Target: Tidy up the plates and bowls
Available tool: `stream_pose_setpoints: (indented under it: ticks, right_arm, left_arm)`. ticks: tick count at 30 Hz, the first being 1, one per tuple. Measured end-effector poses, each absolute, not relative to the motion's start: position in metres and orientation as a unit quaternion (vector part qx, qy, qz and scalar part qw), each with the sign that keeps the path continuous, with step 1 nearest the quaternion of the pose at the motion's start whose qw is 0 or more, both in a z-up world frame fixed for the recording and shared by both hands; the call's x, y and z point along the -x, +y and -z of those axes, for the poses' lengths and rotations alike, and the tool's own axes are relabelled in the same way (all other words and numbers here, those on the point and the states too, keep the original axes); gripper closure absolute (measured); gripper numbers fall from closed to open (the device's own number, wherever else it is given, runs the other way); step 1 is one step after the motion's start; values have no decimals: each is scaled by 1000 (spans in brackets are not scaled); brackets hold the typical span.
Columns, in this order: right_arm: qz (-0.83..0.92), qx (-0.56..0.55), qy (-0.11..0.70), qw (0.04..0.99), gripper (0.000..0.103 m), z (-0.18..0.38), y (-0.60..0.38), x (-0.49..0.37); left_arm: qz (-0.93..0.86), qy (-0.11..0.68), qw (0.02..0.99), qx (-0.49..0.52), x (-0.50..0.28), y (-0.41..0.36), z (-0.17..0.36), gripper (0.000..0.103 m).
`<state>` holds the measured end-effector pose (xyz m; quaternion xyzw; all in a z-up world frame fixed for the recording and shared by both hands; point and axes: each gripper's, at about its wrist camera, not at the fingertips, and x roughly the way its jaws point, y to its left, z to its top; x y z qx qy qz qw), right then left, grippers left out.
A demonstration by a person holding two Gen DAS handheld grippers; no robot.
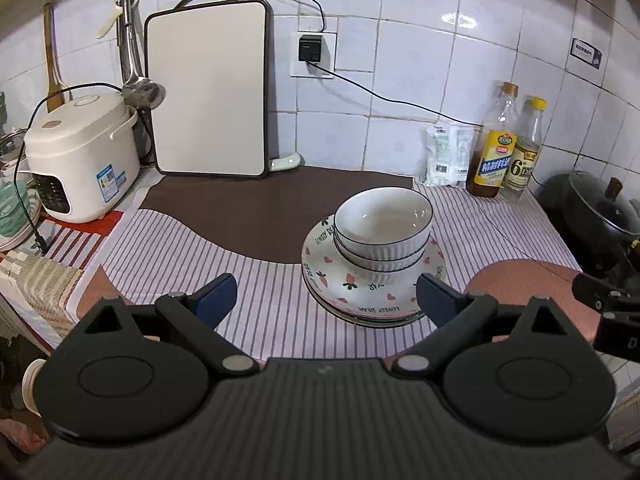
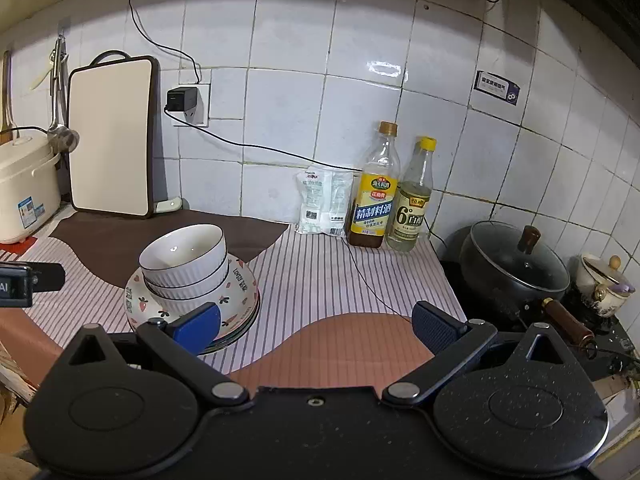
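Three white ribbed bowls (image 1: 383,229) (image 2: 185,264) are nested one inside another on a stack of strawberry-and-heart patterned plates (image 1: 352,294) (image 2: 240,284) on the striped cloth. My left gripper (image 1: 326,298) is open, just in front of the plate stack and holding nothing; its right finger overlaps the stack's right front rim in the view. My right gripper (image 2: 316,326) is open and empty, to the right of the stack, with its left finger in front of the plates' front edge. The right gripper's body also shows at the left wrist view's right edge (image 1: 608,304).
A white rice cooker (image 1: 78,160) stands at the left, a cutting board (image 1: 210,94) leans on the tiled wall. Two bottles (image 2: 394,196) and a white bag (image 2: 322,206) stand at the back. A black lidded pot (image 2: 514,264) sits on the stove at right. A cable (image 2: 360,276) crosses the cloth.
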<state>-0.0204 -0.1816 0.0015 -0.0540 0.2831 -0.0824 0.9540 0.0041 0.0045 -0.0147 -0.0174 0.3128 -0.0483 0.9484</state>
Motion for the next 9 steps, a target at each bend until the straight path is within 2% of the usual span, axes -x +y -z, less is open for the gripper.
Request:
stream_pose_setpoints:
  ticks: [9]
  right_arm:
    - [86,56,282,954,0,0,-180,20]
  left_arm:
    - [54,308,950,9,-3,2,13,6]
